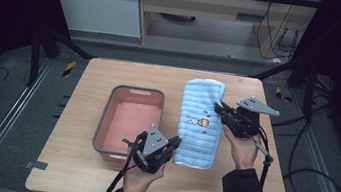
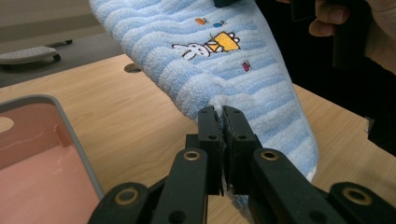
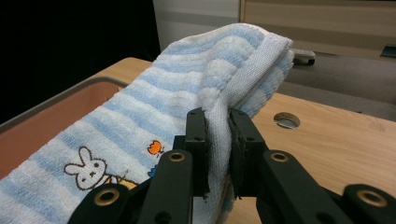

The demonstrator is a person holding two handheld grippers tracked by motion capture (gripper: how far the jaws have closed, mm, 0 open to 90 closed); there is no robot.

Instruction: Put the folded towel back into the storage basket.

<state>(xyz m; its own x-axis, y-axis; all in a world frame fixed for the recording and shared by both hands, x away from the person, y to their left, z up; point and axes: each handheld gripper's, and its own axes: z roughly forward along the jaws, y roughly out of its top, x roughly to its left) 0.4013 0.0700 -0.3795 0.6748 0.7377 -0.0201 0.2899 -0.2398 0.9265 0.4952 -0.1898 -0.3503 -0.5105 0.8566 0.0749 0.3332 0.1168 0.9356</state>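
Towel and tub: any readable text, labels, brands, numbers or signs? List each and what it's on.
No readable text anywhere.
Towel: an embroidered rabbit picture, no letters.
Tub: plain pink inside, grey rim, no label.
Left gripper and right gripper: no markings legible.

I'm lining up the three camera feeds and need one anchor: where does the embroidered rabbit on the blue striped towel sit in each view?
High view: the rabbit is near the middle of the towel, right of centre.
Left gripper view: the rabbit is upper centre, above the left gripper, which is shut on the towel's edge.
Right gripper view: the rabbit is lower left, beside the right gripper.
Shared landmark: the pink tub.
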